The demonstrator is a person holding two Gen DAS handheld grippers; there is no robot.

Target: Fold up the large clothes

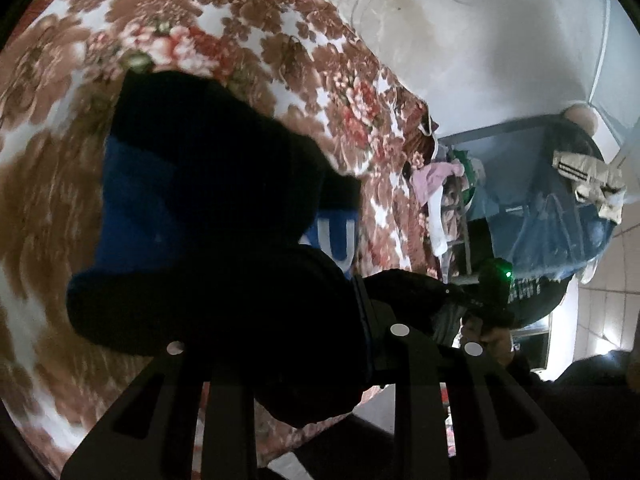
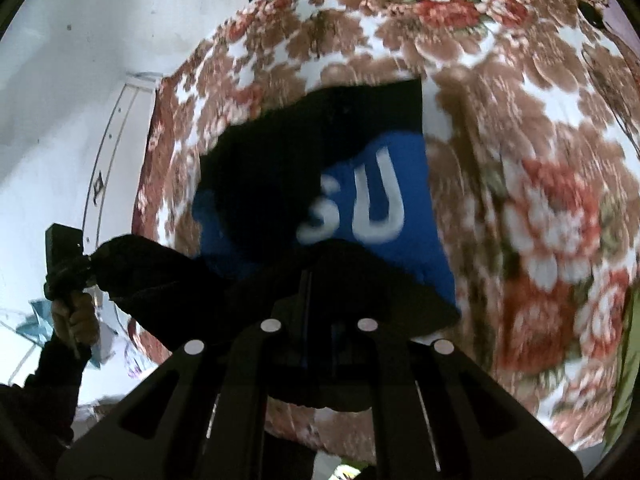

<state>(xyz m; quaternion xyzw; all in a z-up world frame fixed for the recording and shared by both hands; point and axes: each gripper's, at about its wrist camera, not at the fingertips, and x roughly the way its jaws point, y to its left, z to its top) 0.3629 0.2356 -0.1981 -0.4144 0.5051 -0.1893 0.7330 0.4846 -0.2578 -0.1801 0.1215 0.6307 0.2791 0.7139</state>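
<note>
A black and blue sweater with white letters [image 2: 360, 204] hangs over a bed with a brown and red floral blanket [image 2: 520, 160]. My left gripper [image 1: 280, 344] is shut on a black fold of the sweater [image 1: 208, 208], which drapes over its fingers. My right gripper [image 2: 316, 320] is shut on the sweater's black hem, close to the lens. In the right wrist view the left gripper [image 2: 68, 264] shows at the left, held by a hand, with black cloth stretched from it. In the left wrist view the right gripper [image 1: 484, 304] shows at the right, holding cloth.
The floral blanket [image 1: 280, 40] covers the bed. A rack with hanging clothes [image 1: 444, 200] and a blue covered shelf [image 1: 540, 200] stand past the bed's edge. A white wall [image 1: 480, 40] is behind. White tiled floor [image 1: 612, 280] is at the right.
</note>
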